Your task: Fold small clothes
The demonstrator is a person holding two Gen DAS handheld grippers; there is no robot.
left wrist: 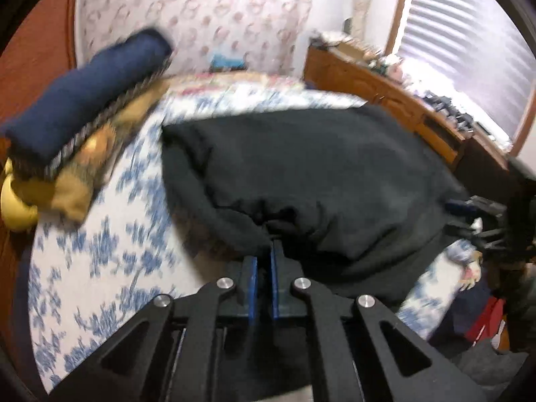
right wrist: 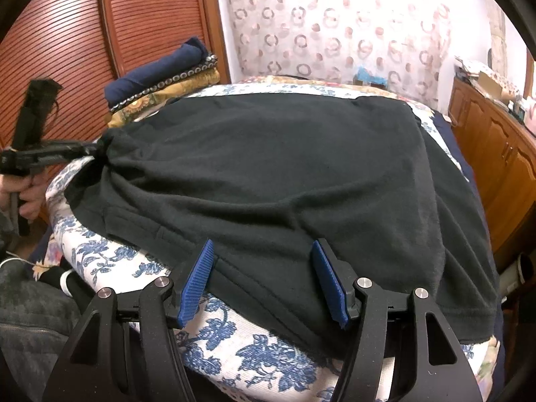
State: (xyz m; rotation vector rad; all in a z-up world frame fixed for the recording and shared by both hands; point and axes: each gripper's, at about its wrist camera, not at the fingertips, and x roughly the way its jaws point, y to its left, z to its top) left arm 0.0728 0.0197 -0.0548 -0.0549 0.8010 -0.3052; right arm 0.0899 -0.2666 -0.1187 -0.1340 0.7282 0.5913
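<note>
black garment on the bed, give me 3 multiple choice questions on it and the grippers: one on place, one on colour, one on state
1. Where does the folded navy cloth lie relative to the black garment in the right wrist view?
A. beyond its far left corner
B. on top of it
C. under its near hem

2. What colour are the right gripper pads?
A. red
B. blue
C. yellow

3. What is the left gripper doing?
A. open above the garment
B. shut on the bedspread
C. shut on a bunched edge of the garment

Key: 1 A, it tops a stack by the wooden door; 2 B, ribbed blue pads show; 3 C, cloth gathers at its closed tips.
</note>
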